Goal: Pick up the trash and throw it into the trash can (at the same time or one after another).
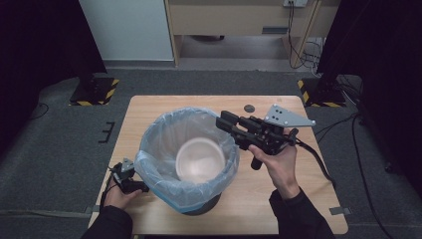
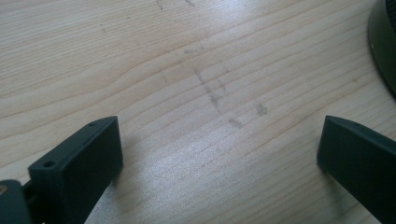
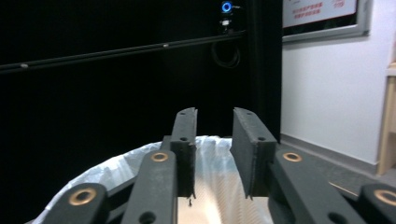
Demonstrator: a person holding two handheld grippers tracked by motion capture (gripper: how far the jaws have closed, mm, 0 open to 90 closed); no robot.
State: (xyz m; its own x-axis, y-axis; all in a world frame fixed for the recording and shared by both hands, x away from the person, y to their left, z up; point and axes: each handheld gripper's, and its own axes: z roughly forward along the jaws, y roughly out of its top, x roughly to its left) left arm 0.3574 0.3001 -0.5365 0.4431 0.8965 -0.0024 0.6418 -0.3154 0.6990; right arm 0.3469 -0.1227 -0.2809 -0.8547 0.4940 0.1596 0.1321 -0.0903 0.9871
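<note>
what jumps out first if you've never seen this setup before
The bin lined with a pale plastic bag dominates the middle of the wooden table, with a blurred paper bowl inside its mouth. The right gripper hangs at the bin's right rim with nothing between its parted jaws. The left gripper rests low on the table by the bin's left side, jaws wide apart.

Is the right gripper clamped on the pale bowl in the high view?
No: the bowl is inside the lined bin, while the right gripper has nothing between its jaws.
</note>
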